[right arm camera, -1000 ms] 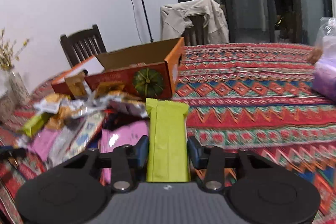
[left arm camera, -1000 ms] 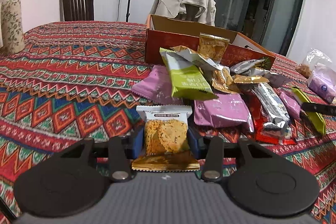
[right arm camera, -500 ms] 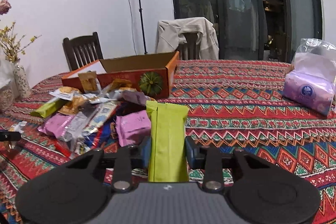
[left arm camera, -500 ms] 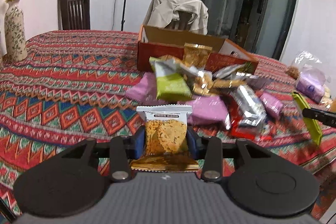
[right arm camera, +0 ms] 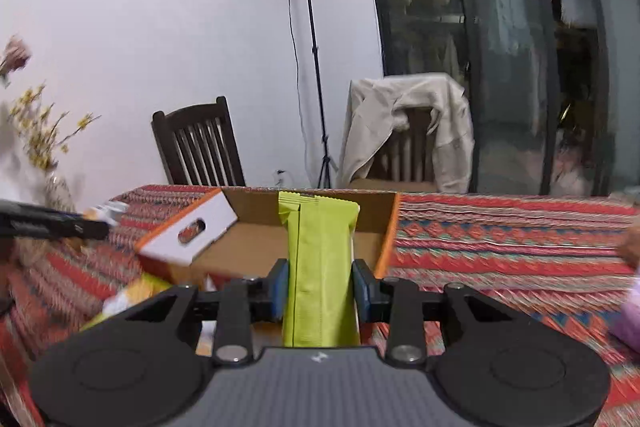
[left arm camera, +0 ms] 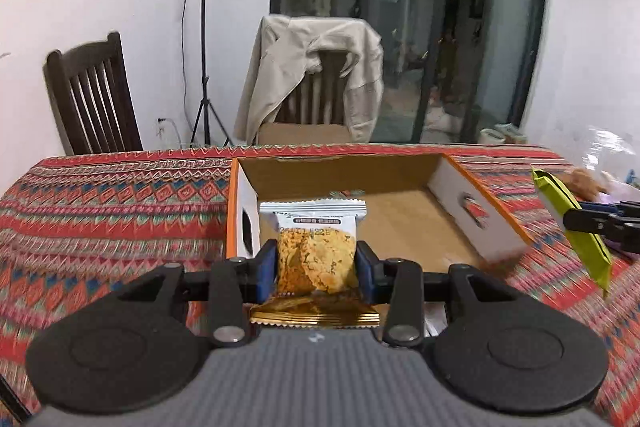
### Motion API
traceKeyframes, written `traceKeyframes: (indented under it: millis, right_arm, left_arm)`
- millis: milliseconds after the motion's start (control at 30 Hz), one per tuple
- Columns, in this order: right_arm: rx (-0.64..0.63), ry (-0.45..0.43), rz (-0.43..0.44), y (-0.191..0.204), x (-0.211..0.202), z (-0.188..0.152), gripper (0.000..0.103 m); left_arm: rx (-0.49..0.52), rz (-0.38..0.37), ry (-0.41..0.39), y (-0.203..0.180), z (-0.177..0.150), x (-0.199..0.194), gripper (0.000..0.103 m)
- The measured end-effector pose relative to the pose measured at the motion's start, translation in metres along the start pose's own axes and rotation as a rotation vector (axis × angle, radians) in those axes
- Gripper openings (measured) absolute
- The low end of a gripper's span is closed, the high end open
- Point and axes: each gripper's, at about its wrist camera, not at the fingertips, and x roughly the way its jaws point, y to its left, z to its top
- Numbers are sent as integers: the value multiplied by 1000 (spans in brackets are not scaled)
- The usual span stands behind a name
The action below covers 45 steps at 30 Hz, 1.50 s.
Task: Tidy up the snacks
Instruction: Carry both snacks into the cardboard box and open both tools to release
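Note:
My left gripper is shut on a cookie packet with a white top and gold bottom, held above the near edge of an open cardboard box with orange rims. The box looks empty inside. My right gripper is shut on a long green snack bar, held at the box's near right side. The green bar and right gripper also show at the right of the left wrist view. The left gripper shows as a dark bar at the left of the right wrist view.
The table has a red patterned cloth. Two chairs stand behind it, one bare, one draped with a beige jacket. A light stand is by the wall. A vase of flowers and some snack packets lie at left.
Both grippers have risen and moved forward over the snack pile to the box, each still holding its snack. The pile has dropped out of the left view.

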Motion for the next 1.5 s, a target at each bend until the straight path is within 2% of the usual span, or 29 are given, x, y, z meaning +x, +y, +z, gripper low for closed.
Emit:
traceKeyframes:
  millis: [100,200,233,300,400,567,633,667,833,967,1100,1233,1267,1400,1500]
  right_arm:
    - [0,77,-5,-5,57,34,33]
    - [-109,170,-111,3,120,52,33]
    - [-149,221,-151,5,146,57,33]
    - [-184,299,-207,8,188,61,33]
    - [-230,395,-282,12,238,62,33]
    - [-344,473,-355,24,277,49,33]
    - [-378,483,-364,27,282,43,38]
    - [-386,482,-367,26,284,44,39]
    - [-371,437,-344,26,272,50,51]
    - [-336,361,-301,26,239,62,62]
    - [-350,309,-283,34,194,73,67]
    - [-354,241,-258,46,131,88,78]
    - [-347,219,-244,49,111,91,79]
    - [-316,165,-192,59,44,91,84]
    - [-306,125,-155,66,-8,84,90]
  left_arm:
    - [15,47,36,2,28,58,41]
    - [76,106,91,3,45,120,41]
    - [72,142,110,6,47,137,41]
    - [50,162,169,15,52,168,41]
    - [43,158,211,20,55,192,42]
    - [44,182,259,24,54,214,43]
    - [46,170,261,25,56,218,50]
    - [45,157,267,24,57,218,57]
    - [24,161,252,25,64,209,60]
    - [10,159,237,23,70,174,66]
    - [33,165,195,15,79,116,83]
    - [35,131,140,5,81,48,93]
    - [33,127,117,3,79,29,100]
    - [31,85,24,-6,64,-48,103]
    - [28,27,-40,-12,40,-102,103]
